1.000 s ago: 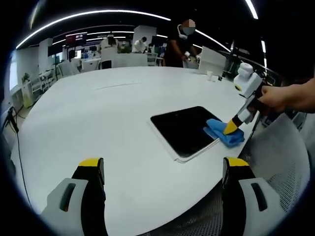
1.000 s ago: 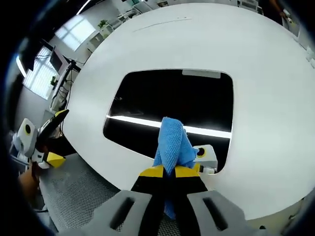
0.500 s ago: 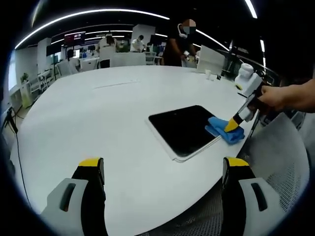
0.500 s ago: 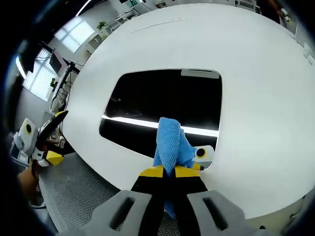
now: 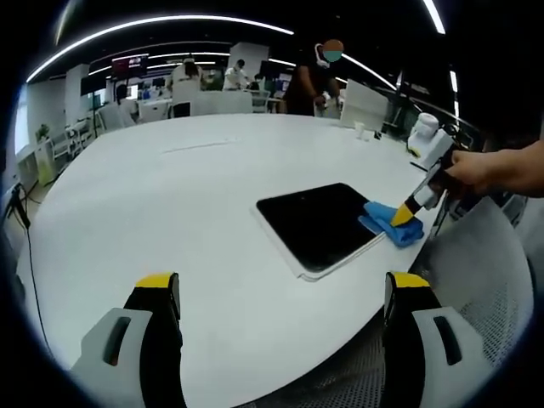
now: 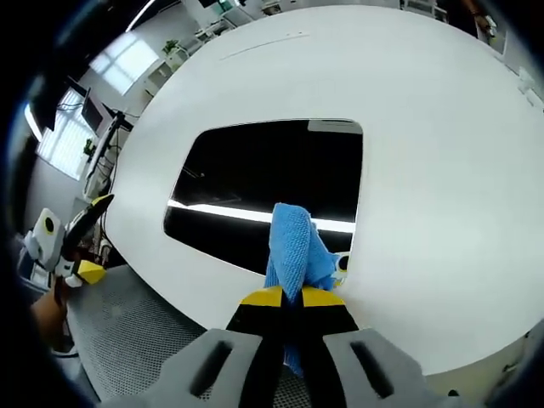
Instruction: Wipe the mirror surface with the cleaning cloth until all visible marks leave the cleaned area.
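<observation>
A dark rectangular mirror [image 5: 323, 223] [image 6: 272, 191] lies flat on the white table [image 5: 170, 212], near its right edge. My right gripper [image 6: 289, 296] is shut on a blue cleaning cloth [image 6: 293, 251], which rests on the mirror's near edge by one corner. In the left gripper view the same cloth [image 5: 393, 228] sits at the mirror's right corner under the right gripper [image 5: 401, 218], held by a person's hand [image 5: 497, 170]. My left gripper [image 5: 280, 293] hangs open over the table's front edge, well short of the mirror, holding nothing.
A grey mesh chair [image 5: 484, 289] stands beside the table's right edge. People and desks [image 5: 221, 85] fill the room behind. In the right gripper view the left gripper [image 6: 72, 246] shows at the lower left, past the table rim over a mesh surface [image 6: 136, 340].
The cloth and right gripper have slid toward the mirror's right corner, so less of the mirror lies to their right. My left gripper has stayed put.
</observation>
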`<state>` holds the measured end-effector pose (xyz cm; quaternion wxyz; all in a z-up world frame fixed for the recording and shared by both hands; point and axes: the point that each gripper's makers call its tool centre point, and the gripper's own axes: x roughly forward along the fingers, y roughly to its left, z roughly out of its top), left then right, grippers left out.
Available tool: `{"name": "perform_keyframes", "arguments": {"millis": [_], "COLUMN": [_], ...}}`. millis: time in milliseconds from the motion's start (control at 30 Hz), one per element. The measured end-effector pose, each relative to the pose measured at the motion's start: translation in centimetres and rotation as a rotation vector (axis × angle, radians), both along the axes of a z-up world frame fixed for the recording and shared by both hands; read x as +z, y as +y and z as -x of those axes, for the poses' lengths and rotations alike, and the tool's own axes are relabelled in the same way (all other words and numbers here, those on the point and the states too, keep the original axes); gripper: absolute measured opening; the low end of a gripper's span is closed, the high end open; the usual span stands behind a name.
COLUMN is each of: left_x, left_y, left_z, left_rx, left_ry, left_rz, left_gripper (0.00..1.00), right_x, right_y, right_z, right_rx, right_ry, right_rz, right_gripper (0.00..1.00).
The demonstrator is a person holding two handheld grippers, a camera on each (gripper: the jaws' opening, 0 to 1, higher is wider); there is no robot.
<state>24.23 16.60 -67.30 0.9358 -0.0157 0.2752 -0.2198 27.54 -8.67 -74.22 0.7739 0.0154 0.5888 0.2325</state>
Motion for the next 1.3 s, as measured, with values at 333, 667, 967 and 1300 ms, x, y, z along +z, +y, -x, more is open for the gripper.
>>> {"name": "perform_keyframes", "arguments": {"millis": [333, 667, 967, 1300], "left_x": [0.2, 0.0, 0.0, 0.0], "left_y": [0.1, 0.1, 0.1, 0.2], "left_z": [-0.1, -0.1, -0.1, -0.1], "left_rx": [-0.009, -0.012, -0.010, -0.007], "left_ry": [-0.018, -0.008, -0.007, -0.003], "left_rz": [-0.015, -0.013, -0.007, -0.004], "left_gripper": [0.99, 0.99, 0.99, 0.99], "right_x": [0.3, 0.4, 0.1, 0.0], "right_y": [-0.6, -0.7, -0.7, -0.5], "right_z": [0.0, 0.0, -1.1, -2.5], "right_rx": [-0.009, -0.014, -0.023, -0.004], "right_ry": [0.001, 0.004, -0.007, -0.018], "right_rz": [0.022, 0.022, 0.030, 0.052], "right_gripper": [0.00, 0.00, 0.00, 0.00]}}
